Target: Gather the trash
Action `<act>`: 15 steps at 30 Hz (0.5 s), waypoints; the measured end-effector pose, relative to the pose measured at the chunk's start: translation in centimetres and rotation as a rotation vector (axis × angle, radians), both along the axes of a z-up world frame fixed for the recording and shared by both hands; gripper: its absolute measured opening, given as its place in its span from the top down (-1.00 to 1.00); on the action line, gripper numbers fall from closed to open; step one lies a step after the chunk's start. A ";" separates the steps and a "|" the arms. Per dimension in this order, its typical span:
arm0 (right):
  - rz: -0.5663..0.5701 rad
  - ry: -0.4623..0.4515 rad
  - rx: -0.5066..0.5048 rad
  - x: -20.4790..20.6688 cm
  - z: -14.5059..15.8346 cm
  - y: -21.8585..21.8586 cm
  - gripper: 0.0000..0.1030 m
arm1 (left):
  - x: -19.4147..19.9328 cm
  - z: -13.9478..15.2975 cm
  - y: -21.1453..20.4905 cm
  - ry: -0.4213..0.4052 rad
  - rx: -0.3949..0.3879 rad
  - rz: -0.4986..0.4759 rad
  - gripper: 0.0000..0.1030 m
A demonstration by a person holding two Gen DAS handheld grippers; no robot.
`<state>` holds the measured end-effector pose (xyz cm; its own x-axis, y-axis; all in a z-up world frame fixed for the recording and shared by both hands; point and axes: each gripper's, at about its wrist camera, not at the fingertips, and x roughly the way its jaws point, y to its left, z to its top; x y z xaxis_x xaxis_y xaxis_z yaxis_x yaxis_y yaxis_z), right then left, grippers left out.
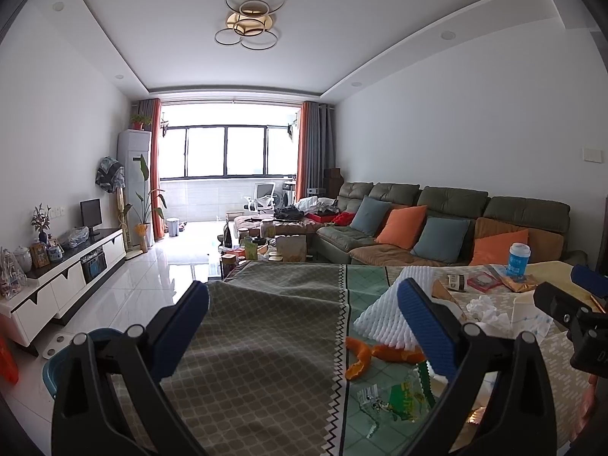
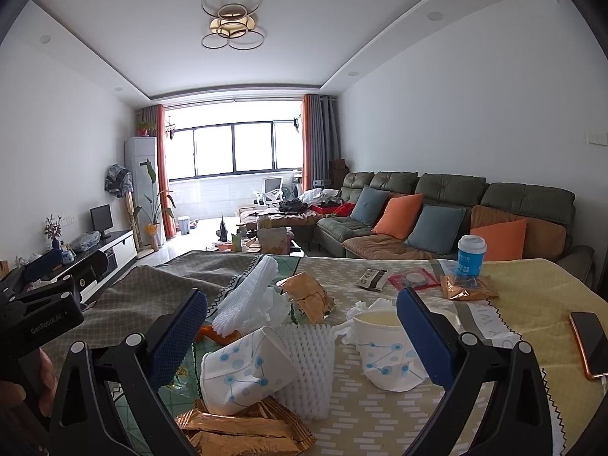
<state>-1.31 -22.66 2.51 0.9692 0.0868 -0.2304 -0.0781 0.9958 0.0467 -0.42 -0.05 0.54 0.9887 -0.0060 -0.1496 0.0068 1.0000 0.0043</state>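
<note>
Trash lies on a cloth-covered table [image 2: 380, 414]. In the right wrist view, two crumpled paper cups [image 2: 235, 372] [image 2: 383, 349], white foam fruit netting [image 2: 307, 364], gold foil wrappers [image 2: 243, 433] and tissue [image 2: 361, 309] sit close in front. My right gripper [image 2: 300, 326] is open and empty above them. My left gripper [image 1: 304, 323] is open and empty over the grey-green cloth. Orange peel [image 1: 380, 353], a foam net [image 1: 383, 315] and a green wrapper [image 1: 406, 395] lie by its right finger.
A blue lidded cup [image 2: 470, 255], a red packet [image 2: 412, 278], a dark sachet [image 2: 372, 279] and another gold wrapper [image 2: 463, 288] sit further back. A phone [image 2: 591, 342] lies at the right edge. A teal bin [image 1: 57, 364] stands on the floor left. A sofa [image 1: 456, 228] is behind.
</note>
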 end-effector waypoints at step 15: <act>0.000 0.001 0.007 -0.2 0.3 0.0 -0.93 | -0.2 -0.1 0.1 0.005 -0.004 -0.003 -0.93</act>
<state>-1.50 -22.62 2.77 0.9689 0.0888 -0.2312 -0.0784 0.9955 0.0539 -0.57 0.05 0.45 0.9879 -0.0093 -0.1545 0.0095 1.0000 0.0007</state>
